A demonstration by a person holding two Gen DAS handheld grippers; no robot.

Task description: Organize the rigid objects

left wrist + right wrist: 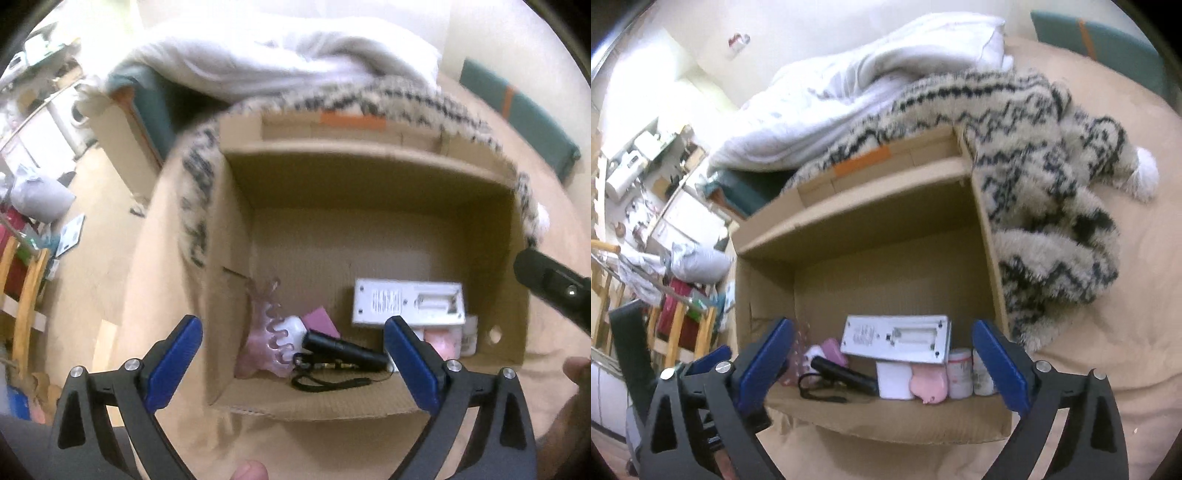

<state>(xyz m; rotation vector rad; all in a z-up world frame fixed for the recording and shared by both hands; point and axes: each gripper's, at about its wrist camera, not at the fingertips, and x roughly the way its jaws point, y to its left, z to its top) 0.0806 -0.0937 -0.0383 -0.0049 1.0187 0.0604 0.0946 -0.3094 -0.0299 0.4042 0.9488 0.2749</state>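
Observation:
An open cardboard box [369, 173] [871, 225] sits on a beige bed. Along its near wall lie a white flat device [408, 302] [897, 338], a black flashlight with a cord [343, 350] [846, 378], a pink hair claw [269, 343], a pink piece [929, 386] and small pale jars [960, 374]. My left gripper [293, 362] hovers above the box's near left corner, open, nothing between its blue pads. My right gripper [882, 363] hangs open over the same row of objects, holding nothing. The right gripper's black body [554, 291] shows at the left view's right edge.
A fuzzy black-and-cream blanket [1052, 206] wraps the box's far and right sides. A white duvet [849, 96] lies behind it. Left of the bed are wooden racks [679, 325], a grey bag [40, 192] and cluttered shelves. A fingertip [251, 470] shows at the bottom edge.

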